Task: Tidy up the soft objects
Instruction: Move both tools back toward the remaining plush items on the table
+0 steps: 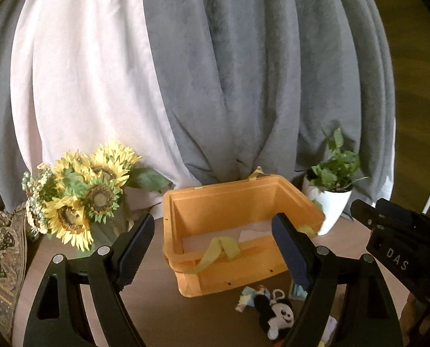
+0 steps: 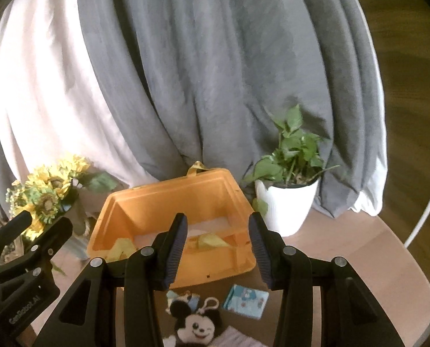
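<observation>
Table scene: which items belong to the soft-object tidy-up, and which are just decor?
Job:
orange bin, nothing soft in it yet that I can make out
mouse plush
small blue printed pouch
pale fabric piece beside the plush

Lying about:
sunflower bouquet
potted plant
grey curtain
patterned cushion

Orange bin [image 2: 145,202] with yellow straps [image 1: 219,250]; black-and-white mouse plush [image 2: 196,325]; pale blue printed packet [image 2: 245,303]; yellow sunflowers [image 1: 82,190] far left; white pot [image 2: 286,205] far right; grey curtain [image 2: 215,72].
</observation>
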`<state>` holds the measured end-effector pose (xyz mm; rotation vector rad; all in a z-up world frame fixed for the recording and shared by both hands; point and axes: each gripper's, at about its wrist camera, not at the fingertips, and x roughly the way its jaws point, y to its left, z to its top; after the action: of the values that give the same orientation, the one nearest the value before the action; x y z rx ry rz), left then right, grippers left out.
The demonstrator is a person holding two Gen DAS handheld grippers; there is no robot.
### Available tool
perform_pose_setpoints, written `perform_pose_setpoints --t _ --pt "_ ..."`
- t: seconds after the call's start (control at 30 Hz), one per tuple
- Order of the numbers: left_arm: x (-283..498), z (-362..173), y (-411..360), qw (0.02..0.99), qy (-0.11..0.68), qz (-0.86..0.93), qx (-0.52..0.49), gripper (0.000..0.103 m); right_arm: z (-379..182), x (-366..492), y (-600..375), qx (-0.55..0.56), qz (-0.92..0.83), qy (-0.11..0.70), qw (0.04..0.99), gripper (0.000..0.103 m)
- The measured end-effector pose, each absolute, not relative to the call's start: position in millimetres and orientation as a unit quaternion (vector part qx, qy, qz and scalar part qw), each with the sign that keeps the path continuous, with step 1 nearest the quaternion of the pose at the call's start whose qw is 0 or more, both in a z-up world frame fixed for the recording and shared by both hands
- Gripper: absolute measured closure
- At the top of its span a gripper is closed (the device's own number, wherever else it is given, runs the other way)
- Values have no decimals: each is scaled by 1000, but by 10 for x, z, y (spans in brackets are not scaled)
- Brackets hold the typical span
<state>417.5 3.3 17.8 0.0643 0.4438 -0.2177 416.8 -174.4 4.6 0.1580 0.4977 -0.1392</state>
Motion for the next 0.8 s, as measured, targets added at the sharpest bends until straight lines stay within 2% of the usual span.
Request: perform_pose_setpoints --t 0.37,0.8 --pt "3730 130 95 963 227 -138 36 19 90 3609 -1641 90 -101 234 963 58" --pt "3482 -133 -5 952 271 -139 18 19 -52 3297 -1752 91 -111 241 960 58"
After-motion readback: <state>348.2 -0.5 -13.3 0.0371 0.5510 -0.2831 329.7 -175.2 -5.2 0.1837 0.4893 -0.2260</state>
